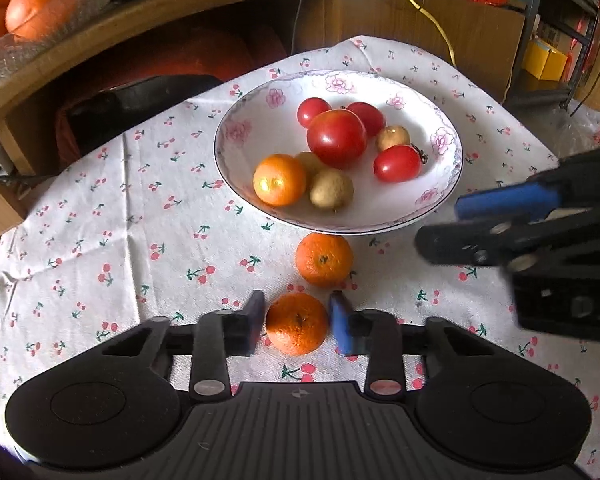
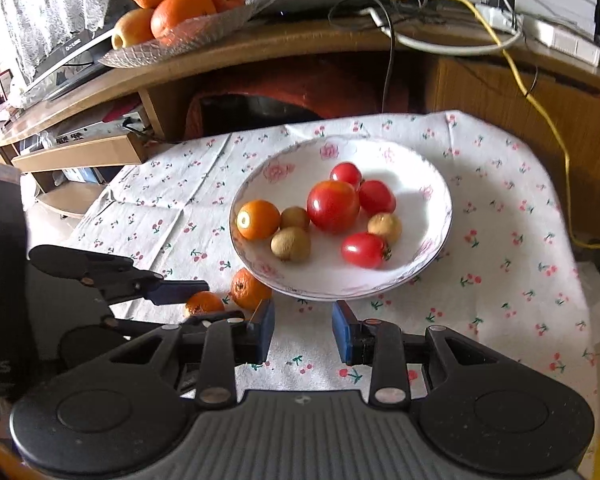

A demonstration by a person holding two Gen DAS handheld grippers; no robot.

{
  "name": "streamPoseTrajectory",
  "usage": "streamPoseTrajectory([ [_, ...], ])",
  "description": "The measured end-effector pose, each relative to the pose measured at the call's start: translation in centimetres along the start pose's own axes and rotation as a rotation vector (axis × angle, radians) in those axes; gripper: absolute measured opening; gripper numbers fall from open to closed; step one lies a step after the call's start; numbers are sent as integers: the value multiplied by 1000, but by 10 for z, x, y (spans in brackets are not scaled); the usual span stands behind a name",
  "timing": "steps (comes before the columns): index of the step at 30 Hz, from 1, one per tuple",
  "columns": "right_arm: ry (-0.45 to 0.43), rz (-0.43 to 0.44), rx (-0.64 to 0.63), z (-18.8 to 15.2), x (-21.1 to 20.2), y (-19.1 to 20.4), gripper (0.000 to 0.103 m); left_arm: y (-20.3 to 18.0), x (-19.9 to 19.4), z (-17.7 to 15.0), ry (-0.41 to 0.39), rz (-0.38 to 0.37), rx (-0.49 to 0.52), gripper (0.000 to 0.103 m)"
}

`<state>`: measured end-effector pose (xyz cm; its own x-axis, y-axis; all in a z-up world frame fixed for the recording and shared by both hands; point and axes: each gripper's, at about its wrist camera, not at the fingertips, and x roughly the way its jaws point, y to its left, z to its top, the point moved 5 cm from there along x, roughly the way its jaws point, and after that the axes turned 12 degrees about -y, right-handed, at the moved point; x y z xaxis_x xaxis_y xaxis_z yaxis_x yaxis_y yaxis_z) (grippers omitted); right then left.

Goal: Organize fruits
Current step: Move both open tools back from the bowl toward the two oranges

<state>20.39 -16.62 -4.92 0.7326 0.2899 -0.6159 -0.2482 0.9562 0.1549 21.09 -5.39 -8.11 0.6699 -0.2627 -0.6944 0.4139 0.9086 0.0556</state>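
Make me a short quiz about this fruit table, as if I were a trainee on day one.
1. How many red tomatoes lie in the plate?
2. True or false: the left hand-held gripper has a tangerine between its open fingers.
3. Which is empty: (a) the right hand-held gripper, (b) the plate, (c) the glass dish on the shelf?

Key
1. Four: one big tomato and three small ones.
2. True; the fingers flank it with gaps, and it sits on the cloth. A second tangerine lies loose by the plate.
3. (a); only cloth shows between its fingers.
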Motion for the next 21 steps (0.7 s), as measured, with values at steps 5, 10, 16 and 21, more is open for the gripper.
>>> streamPoseTrajectory([
  [5, 21, 10, 16, -8, 7, 3, 32, 5, -9, -6, 8, -3, 2, 39],
  [10, 25, 43, 11, -12, 13, 15, 32, 19, -24, -20, 19, -7, -21, 39],
  [16, 7, 37, 43, -11, 33, 33, 33, 28, -31, -28, 21, -24, -53, 40],
  [21, -17, -19, 36, -12, 53, 42, 36, 32, -33, -29, 12, -37, -71, 41],
])
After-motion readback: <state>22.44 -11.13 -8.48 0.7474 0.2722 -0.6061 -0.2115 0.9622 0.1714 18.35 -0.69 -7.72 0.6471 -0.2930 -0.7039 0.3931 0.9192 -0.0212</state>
